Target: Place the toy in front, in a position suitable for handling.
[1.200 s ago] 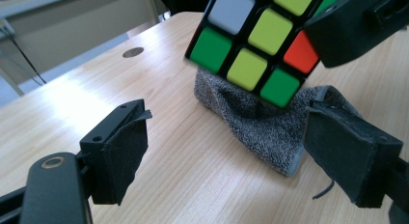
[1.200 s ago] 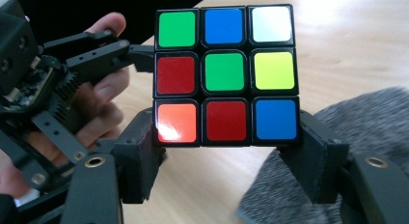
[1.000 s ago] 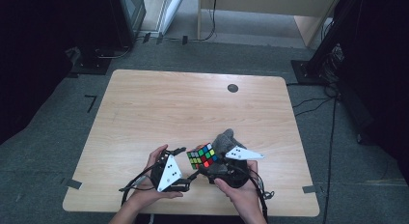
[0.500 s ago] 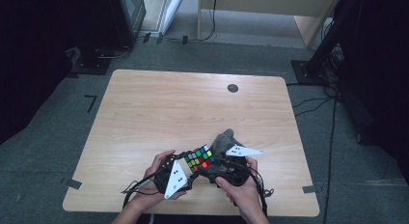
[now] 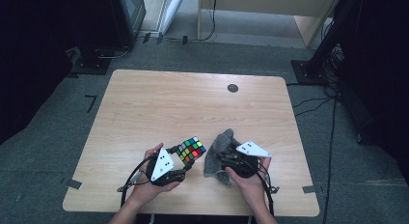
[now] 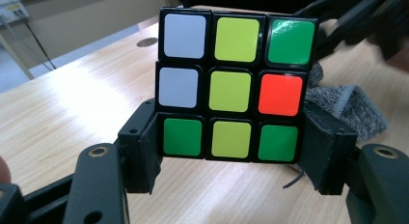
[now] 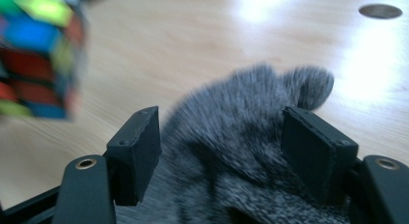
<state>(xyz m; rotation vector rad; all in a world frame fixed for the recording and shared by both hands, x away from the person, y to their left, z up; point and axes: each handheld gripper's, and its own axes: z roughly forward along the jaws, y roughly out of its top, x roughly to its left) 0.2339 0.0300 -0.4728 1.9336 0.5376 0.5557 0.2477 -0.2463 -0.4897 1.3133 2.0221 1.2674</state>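
My left gripper (image 6: 230, 151) is clamped on the scrambled multicoloured plastic puzzle cube (image 6: 231, 84), lifted near the wooden tabletop's (image 5: 159, 103) near edge, bottom row pinched. My right gripper (image 7: 226, 151) has jaws apart around the fuzzy grey cloth (image 7: 241, 156), whether gripped I can't tell. Grab done; wiping left, I'd judge.
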